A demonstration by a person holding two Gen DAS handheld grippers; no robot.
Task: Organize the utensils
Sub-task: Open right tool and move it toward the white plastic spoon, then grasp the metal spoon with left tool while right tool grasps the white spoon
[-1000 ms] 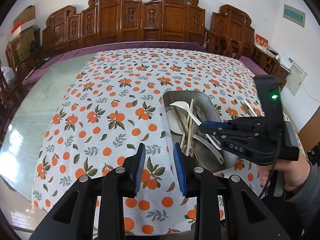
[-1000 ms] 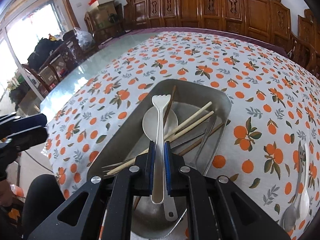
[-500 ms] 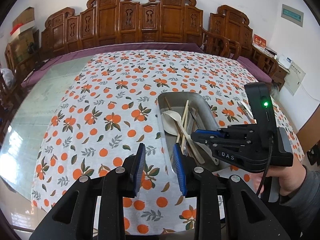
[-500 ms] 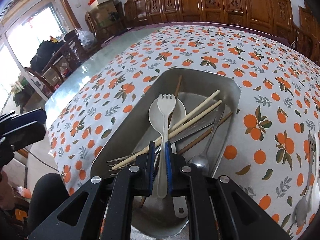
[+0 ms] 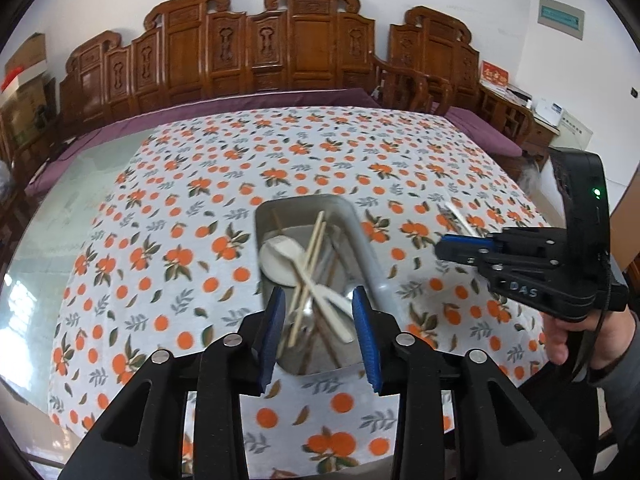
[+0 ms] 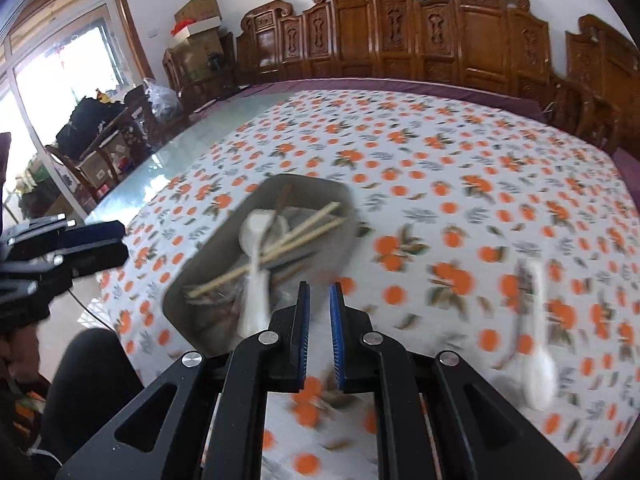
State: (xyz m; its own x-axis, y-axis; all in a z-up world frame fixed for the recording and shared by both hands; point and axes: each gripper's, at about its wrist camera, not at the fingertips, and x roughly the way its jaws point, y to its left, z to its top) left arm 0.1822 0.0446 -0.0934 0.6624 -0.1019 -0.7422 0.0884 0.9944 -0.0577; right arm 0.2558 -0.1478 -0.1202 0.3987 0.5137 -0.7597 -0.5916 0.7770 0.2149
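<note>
Utensils lie mostly in a metal tray [image 5: 362, 236] on an orange-print tablecloth [image 5: 192, 216]. From the tongs outward: the left gripper [image 5: 319, 338] hangs over the near end of the tray, its blue pads [image 5: 366, 340] apart and widening, with nothing pressed between them; tray and utensils show through the gap from below. The right gripper [image 6: 319, 334] has its pads standing a narrow slit apart with nothing in it, only blurred cloth behind, and sits just beside the tray's near right corner. In the left view that same gripper [image 5: 444, 246] shows side-on to the right of the tray, held by a hand [image 5: 576, 338] in a grey sleeve.

Inside the tray lie a white fork [image 6: 254, 276] across a white spoon [image 5: 276, 266], a pair of pale chopsticks [image 5: 308, 268] crossing them, darker chopsticks and some metal pieces too blurred to sort. Well apart to the right, on the cloth, lies another white spoon [image 6: 538, 344] touching a metal utensil whose kind I cannot tell. Carved wooden chairs [image 5: 260, 52] line the far wall.
</note>
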